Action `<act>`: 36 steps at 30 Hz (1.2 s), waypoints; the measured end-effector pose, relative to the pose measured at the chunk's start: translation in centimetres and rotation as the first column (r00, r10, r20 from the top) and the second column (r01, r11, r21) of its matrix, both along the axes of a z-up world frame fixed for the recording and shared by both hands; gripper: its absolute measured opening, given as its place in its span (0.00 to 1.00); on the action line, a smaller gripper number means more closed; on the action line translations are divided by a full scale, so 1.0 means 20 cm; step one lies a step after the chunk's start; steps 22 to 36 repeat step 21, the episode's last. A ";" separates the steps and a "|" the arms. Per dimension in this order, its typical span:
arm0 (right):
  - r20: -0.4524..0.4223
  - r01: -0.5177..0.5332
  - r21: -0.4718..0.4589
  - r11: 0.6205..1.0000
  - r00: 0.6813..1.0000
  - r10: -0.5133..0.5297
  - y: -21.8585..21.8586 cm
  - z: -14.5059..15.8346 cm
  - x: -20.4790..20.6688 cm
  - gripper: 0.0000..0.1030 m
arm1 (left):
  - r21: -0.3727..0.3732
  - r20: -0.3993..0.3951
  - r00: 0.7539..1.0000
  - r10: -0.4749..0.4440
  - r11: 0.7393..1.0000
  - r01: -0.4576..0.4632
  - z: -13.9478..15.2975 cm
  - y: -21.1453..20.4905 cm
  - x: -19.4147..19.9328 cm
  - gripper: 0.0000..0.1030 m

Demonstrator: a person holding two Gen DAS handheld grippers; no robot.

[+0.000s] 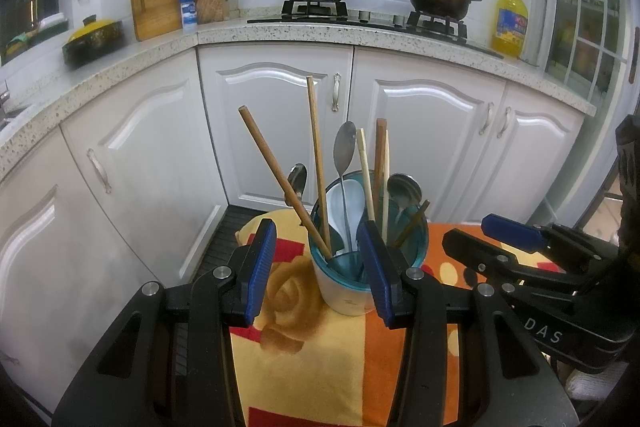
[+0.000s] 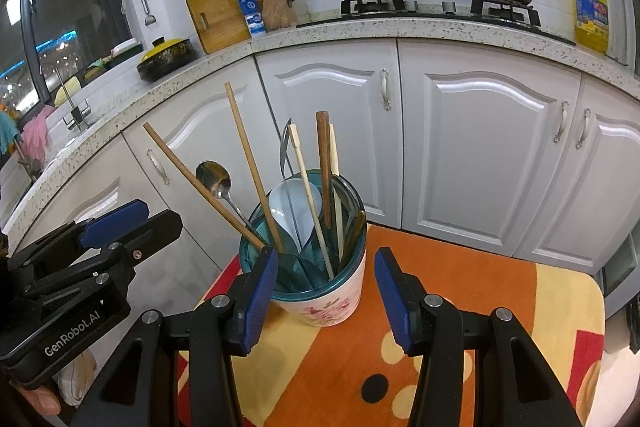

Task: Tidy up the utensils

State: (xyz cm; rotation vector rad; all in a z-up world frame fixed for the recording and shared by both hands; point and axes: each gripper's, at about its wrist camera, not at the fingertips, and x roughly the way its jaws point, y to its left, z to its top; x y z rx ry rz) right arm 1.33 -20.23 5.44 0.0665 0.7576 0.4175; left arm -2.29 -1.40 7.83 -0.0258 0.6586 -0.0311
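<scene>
Both grippers hover over the utensil cup [image 1: 352,267], which stands on the flowered cloth covering the surface [image 1: 312,359], in front of the white cabinets. Left gripper [image 1: 320,271] has its jaws wide and empty, the cup sitting in the gap btwn them w/o either pad visibly pressing on it. Right gripper [image 2: 326,291] is also apart and empty, aimed at the cup's near rim.

Everything already stands in the cup, so the step in hand looks like sorting by type (my read, not something seen). To do it well: steady the cup w/ one gripper, low on its wall, so it doesn't tip. Pick w/ the other gripper near a handle's top end, pull straight up along the stick's lean, and take the outermost item first, e.g. the long leaning chopstick [image 2: 200,183].

Count, approx: six sticks or chopsticks, three metal spoons [image 2: 214,177], one white plastic spoon [image 2: 294,209]. Some overlap inside the cup, so it could be off by one.
</scene>
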 end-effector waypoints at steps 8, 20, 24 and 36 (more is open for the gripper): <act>-0.007 0.001 -0.004 1.000 1.000 -0.001 0.01 -0.01 0.01 0.47 | -0.004 -0.003 1.000 0.002 1.000 -0.002 -0.02 0.00 0.00 0.41; -0.018 0.019 0.009 1.000 1.000 -0.019 -0.06 -0.05 0.02 0.47 | -0.025 0.003 1.000 -0.009 1.000 0.009 -0.03 0.01 0.01 0.41; -0.017 0.031 0.005 1.000 0.999 -0.030 -0.08 -0.07 0.02 0.47 | -0.025 -0.001 1.000 -0.008 1.000 0.008 -0.03 0.01 0.01 0.41; -0.017 0.031 0.005 1.000 0.999 -0.030 -0.08 -0.07 0.02 0.47 | -0.025 -0.001 1.000 -0.008 1.000 0.008 -0.03 0.01 0.01 0.41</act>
